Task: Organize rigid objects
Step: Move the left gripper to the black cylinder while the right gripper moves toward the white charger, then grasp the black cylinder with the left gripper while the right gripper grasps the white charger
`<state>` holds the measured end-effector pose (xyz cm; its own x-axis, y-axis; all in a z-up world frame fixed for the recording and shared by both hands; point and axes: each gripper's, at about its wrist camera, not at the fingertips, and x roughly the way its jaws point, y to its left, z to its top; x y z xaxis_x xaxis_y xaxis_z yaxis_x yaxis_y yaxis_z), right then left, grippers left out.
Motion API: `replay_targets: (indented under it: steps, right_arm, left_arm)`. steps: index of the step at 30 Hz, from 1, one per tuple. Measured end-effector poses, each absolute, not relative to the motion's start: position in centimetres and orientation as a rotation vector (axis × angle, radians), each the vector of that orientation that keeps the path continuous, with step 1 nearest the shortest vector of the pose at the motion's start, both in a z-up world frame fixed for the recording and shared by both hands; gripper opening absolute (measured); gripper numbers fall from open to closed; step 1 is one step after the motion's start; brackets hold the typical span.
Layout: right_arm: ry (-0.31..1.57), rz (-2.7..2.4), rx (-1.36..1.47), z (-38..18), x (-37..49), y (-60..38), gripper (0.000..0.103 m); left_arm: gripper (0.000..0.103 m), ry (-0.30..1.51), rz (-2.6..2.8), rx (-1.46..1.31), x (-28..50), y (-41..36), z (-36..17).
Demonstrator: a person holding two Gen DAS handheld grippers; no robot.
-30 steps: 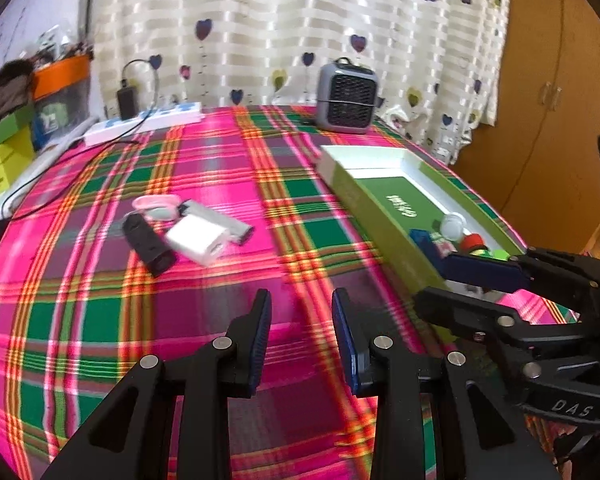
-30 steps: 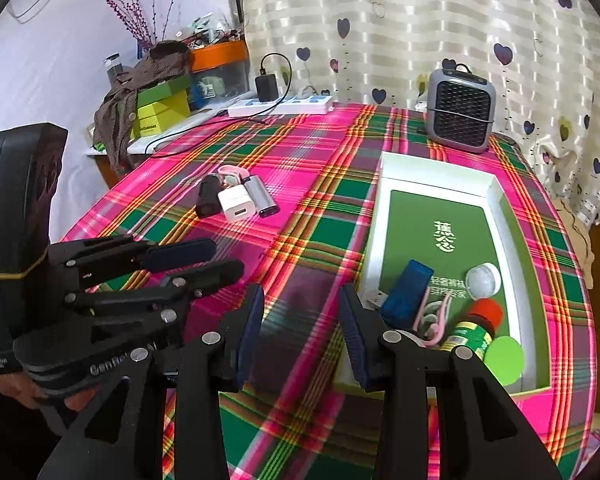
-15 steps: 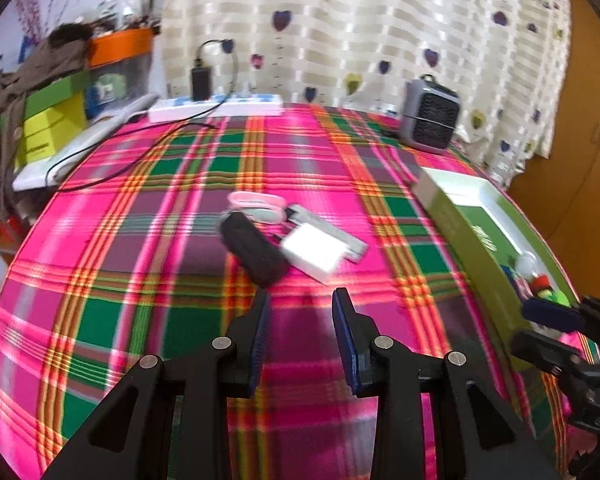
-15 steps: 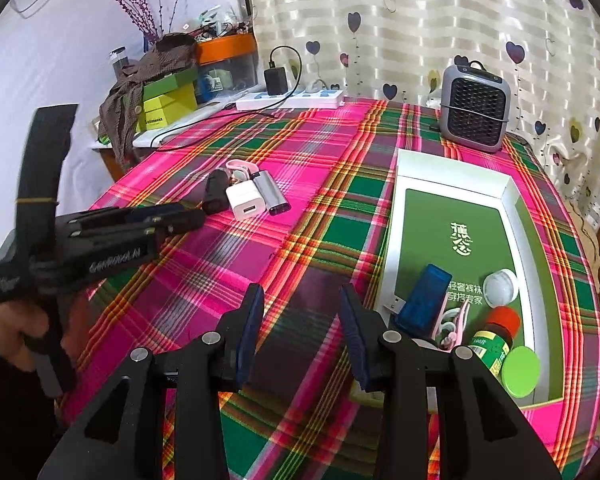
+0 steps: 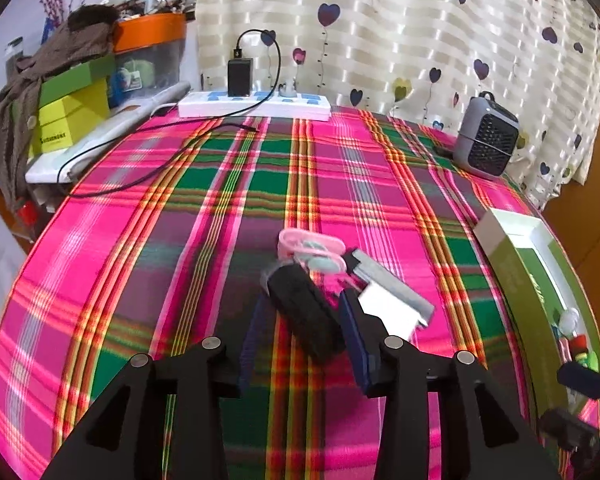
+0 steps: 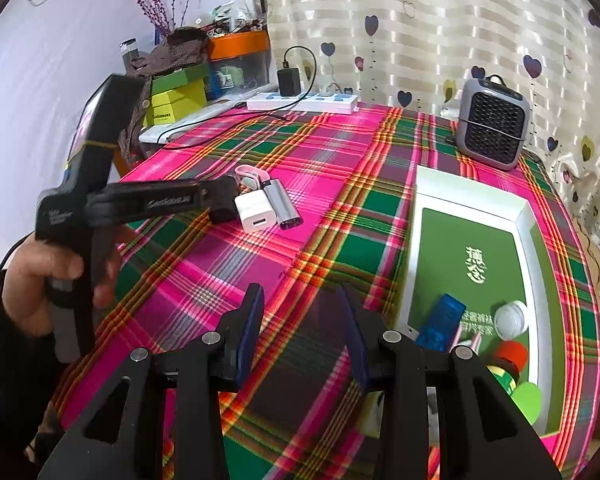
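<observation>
A black oblong object [image 5: 306, 312] lies on the plaid tablecloth between the open fingers of my left gripper [image 5: 304, 320], which straddle it without closing. Beside it lie a white charger block [image 5: 388, 312], a silver bar [image 5: 384, 276] and a pink clip [image 5: 308, 246]. In the right wrist view the left gripper [image 6: 216, 200] reaches the same cluster next to the white charger [image 6: 256, 212] and silver bar [image 6: 282, 208]. My right gripper [image 6: 302, 328] is open and empty above the cloth, left of the green tray [image 6: 532, 240] holding a blue item [image 6: 440, 320], white cap [image 6: 510, 318] and red-capped bottle [image 6: 508, 360].
A grey mini heater [image 6: 492, 124] stands at the back right. A white power strip [image 5: 256, 106] with a black adapter and cable lies at the table's far edge. Boxes and clutter [image 5: 68, 104] sit on a side shelf at left. The tray's side [image 5: 520, 276] borders the right.
My left gripper has swung left from beside the tray and advanced to the cluster, so the black object now lies between its fingers. The right gripper has hardly moved.
</observation>
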<state>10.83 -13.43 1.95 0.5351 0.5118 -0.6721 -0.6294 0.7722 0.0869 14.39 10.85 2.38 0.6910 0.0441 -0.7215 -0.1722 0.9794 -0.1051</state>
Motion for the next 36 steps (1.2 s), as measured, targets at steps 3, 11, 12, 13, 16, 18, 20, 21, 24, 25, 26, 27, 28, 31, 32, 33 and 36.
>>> replay_targets:
  steps: [3,11,12,13,16,18,20,21,24,25,26,27,28,31,32,33,36]
  right_arm:
    - [0.744,0.690,-0.181,1.9,11.2,-12.8,0.039]
    - [0.753,0.697,-0.185,2.1,12.3,-11.2,0.039]
    - [0.755,0.700,-0.184,2.1,12.5,-11.0,0.039]
    - [0.758,0.705,-0.184,2.1,12.7,-10.7,0.039]
    - [0.763,0.714,-0.191,1.9,12.9,-10.1,0.039]
    - [0.771,0.717,-0.195,1.7,13.0,-9.8,0.039]
    - [0.779,0.717,-0.199,1.5,13.0,-9.7,0.039]
    - [0.780,0.716,-0.202,1.4,13.1,-9.6,0.039]
    - [0.782,0.710,-0.203,1.3,13.1,-9.6,0.039]
    - [0.783,0.709,-0.204,1.3,13.2,-9.6,0.039]
    - [0.783,0.709,-0.207,1.3,13.2,-9.5,0.039]
    - [0.782,0.710,-0.209,1.3,13.2,-9.4,0.039]
    - [0.780,0.712,-0.210,1.4,13.2,-9.3,0.039]
    - [0.779,0.717,-0.214,1.4,13.3,-8.8,0.039]
    - [0.776,0.720,-0.218,1.5,13.3,-8.6,0.039]
    - [0.774,0.721,-0.221,1.6,13.4,-8.4,0.039]
    - [0.771,0.725,-0.227,1.7,13.7,-7.8,0.039]
  left_arm:
    - [0.038,0.812,0.142,-0.170,15.5,11.1,1.9]
    - [0.039,0.809,0.131,-0.155,15.2,11.8,1.5]
    - [0.039,0.810,0.129,-0.150,15.1,11.8,1.5]
    - [0.039,0.811,0.127,-0.149,15.0,11.9,1.5]
    - [0.038,0.820,0.125,-0.156,14.5,12.3,1.6]
    - [0.038,0.823,0.117,-0.162,13.9,12.6,1.6]
    - [0.038,0.817,0.115,-0.177,13.5,12.9,1.6]
    - [0.038,0.808,0.108,-0.187,13.3,13.0,1.6]
    - [0.038,0.794,0.083,-0.197,13.4,12.6,1.7]
    - [0.038,0.796,0.080,-0.195,13.5,12.4,1.6]
    - [0.038,0.803,0.082,-0.186,13.7,12.1,1.4]
    - [0.038,0.814,0.091,-0.171,14.0,11.9,1.2]
    - [0.038,0.820,0.099,-0.164,14.1,11.8,1.0]
    - [0.039,0.844,0.101,-0.174,14.4,12.1,0.6]
    - [0.039,0.844,0.099,-0.180,14.3,12.3,0.6]
    - [0.039,0.846,0.097,-0.175,14.2,12.3,0.5]
    - [0.034,0.849,0.089,-0.168,13.9,12.4,0.6]
